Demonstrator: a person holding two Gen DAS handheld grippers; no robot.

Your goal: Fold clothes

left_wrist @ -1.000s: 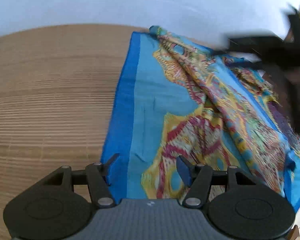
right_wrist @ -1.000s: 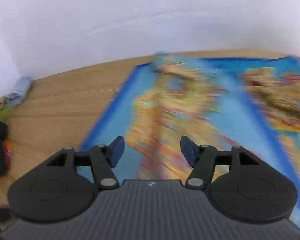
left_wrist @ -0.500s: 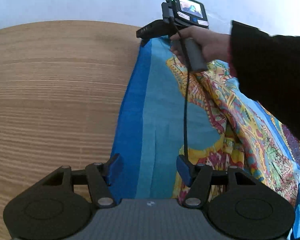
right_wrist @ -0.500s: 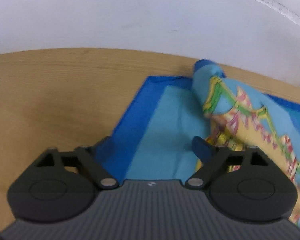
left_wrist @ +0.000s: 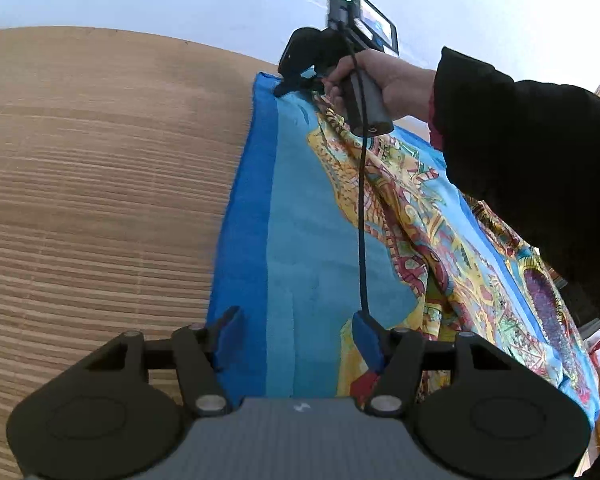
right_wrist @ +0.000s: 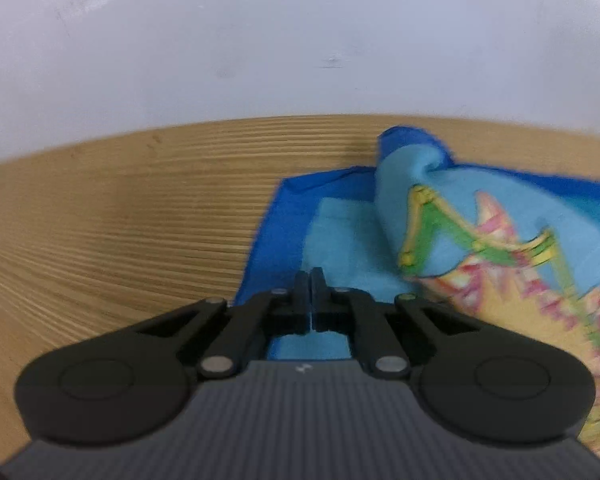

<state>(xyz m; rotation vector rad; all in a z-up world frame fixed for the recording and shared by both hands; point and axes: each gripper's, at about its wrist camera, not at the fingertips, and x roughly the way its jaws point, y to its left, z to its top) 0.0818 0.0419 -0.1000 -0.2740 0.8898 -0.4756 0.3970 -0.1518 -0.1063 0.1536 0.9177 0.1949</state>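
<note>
Hovering just above the near edge of the blue patterned scarf (left_wrist: 312, 248), the left gripper (left_wrist: 298, 338) has its blue-padded fingers spread wide, one over the scarf's dark blue border and the other over the yellow print, with no cloth between them. At the scarf's far corner, the right gripper (right_wrist: 310, 280) has its fingers pressed together; the right wrist view shows them over the pale blue panel just inside the border, but whether they pinch any fabric cannot be told. A hand (left_wrist: 384, 80) in a dark sleeve (left_wrist: 532, 152) holds that gripper by its handle, and a black cable (left_wrist: 362, 216) hangs from it across the scarf. The scarf lies spread on the wooden table (left_wrist: 100, 200), its left border straight, its right part bunched in loose folds, with a raised fold (right_wrist: 412, 176) beside the far corner. A white wall (right_wrist: 300, 40) stands behind the table.
</note>
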